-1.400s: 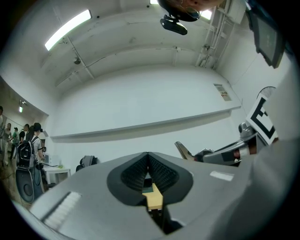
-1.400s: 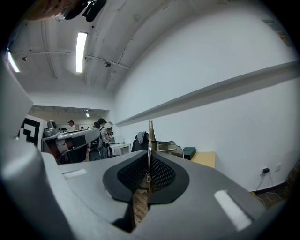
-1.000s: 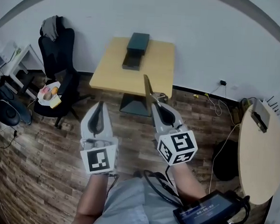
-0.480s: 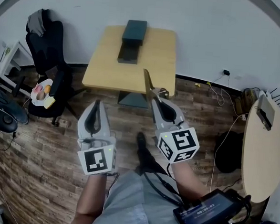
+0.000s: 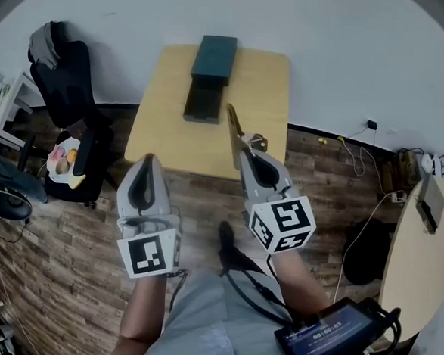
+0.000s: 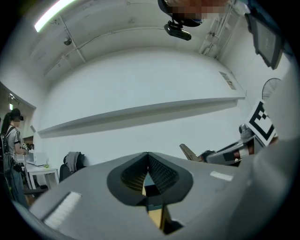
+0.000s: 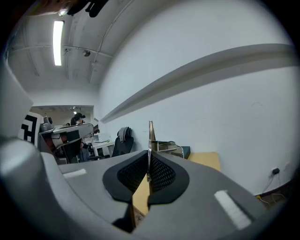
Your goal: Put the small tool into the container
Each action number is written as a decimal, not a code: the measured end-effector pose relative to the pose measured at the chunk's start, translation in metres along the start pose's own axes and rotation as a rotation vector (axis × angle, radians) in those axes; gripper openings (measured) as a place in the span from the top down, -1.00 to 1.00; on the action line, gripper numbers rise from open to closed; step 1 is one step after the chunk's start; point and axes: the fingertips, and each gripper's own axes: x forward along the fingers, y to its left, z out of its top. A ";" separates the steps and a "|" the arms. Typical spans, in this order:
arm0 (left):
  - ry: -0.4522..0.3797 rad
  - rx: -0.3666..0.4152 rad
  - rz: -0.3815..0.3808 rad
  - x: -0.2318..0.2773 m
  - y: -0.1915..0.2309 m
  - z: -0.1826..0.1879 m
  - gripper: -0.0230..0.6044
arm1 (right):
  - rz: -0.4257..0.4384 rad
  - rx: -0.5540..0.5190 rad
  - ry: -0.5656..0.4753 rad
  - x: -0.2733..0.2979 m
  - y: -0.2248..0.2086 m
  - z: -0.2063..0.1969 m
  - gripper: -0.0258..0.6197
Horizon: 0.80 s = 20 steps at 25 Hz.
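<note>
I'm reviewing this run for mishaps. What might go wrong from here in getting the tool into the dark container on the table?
1. The small tool sticks far out of the shut right tongs, pinched by one end only; a knock may twist it loose.
2. Its tip leads, so it may strike the table edge or container first.
3. The left tongs are shut and empty, so nothing steadies the container.

Left tongs point(image 5: 148, 160) closed; right tongs point(image 5: 250, 151) clamped on small tool point(image 5: 231, 128)
</note>
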 end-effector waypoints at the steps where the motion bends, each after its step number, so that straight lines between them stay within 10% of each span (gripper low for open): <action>1: -0.001 0.002 0.004 0.013 0.001 0.002 0.89 | 0.005 0.000 -0.003 0.010 -0.007 0.005 0.91; 20: -0.063 0.070 -0.008 0.137 0.016 0.024 0.89 | 0.017 0.005 -0.075 0.112 -0.071 0.062 0.91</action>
